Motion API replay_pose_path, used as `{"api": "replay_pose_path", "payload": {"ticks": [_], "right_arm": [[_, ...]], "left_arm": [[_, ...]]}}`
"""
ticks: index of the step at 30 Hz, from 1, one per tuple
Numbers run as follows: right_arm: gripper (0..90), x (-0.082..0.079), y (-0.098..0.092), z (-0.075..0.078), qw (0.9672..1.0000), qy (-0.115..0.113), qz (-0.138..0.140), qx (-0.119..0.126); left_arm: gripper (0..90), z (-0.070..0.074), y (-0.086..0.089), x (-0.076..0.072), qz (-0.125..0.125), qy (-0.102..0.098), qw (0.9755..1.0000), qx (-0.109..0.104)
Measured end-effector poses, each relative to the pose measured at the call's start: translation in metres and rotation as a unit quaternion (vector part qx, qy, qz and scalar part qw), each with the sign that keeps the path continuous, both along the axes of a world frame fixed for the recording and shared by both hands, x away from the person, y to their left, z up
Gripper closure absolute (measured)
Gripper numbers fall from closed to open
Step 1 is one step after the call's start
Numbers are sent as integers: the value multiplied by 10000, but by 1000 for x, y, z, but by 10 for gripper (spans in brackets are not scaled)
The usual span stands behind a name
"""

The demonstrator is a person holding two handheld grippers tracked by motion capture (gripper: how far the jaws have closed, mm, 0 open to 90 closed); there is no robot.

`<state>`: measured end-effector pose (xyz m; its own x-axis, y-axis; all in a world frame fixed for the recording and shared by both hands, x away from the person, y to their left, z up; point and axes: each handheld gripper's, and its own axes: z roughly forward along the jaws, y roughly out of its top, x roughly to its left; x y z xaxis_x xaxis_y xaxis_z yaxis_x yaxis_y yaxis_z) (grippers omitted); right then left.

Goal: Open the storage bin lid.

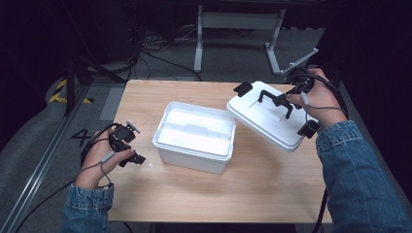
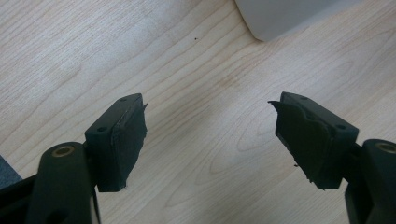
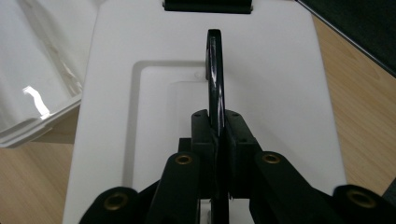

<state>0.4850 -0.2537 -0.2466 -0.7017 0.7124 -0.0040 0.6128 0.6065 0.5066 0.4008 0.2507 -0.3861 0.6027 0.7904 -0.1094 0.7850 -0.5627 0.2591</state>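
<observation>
A white plastic box [image 1: 190,160] stands open in the middle of the wooden table [image 1: 252,189]. Its white lid [image 1: 265,124] hangs tilted just right of the box, lifted by its black handle [image 1: 273,98]. My right gripper [image 1: 287,100] is shut on that handle. In the right gripper view the handle [image 3: 215,70] runs straight up from between the closed pads of the right gripper [image 3: 218,133], with the lid [image 3: 285,74] beneath and the box [image 3: 32,79] at the left. My left gripper [image 1: 138,158] rests at the table's left side. Its jaws stand open over bare wood [image 2: 210,135].
Black latches sit at the lid's two ends [image 1: 242,88] [image 1: 308,129]. A corner of the box [image 2: 285,14] shows in the left gripper view. Beyond the table's far edge stands a metal frame [image 1: 238,22], with cables on the floor [image 1: 155,53].
</observation>
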Motion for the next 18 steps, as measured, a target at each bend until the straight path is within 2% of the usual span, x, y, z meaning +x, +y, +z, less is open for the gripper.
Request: {"api": "replay_pose_path", "payload": {"ticks": [4,12,18], "right_arm": [[844,1,-9,-6,9998,10,-152,-120],[844,4,-24,-21,9991,114,-396,-54],[844,8,-35,-44,9982,225,-558,-43]], "left_arm": [[251,-1,-2,1,-58,2,10000,-12],[245,-1,-1,0,-57,-21,10000,5],[245,-2,-3,1,-71,1,10000,23]]}}
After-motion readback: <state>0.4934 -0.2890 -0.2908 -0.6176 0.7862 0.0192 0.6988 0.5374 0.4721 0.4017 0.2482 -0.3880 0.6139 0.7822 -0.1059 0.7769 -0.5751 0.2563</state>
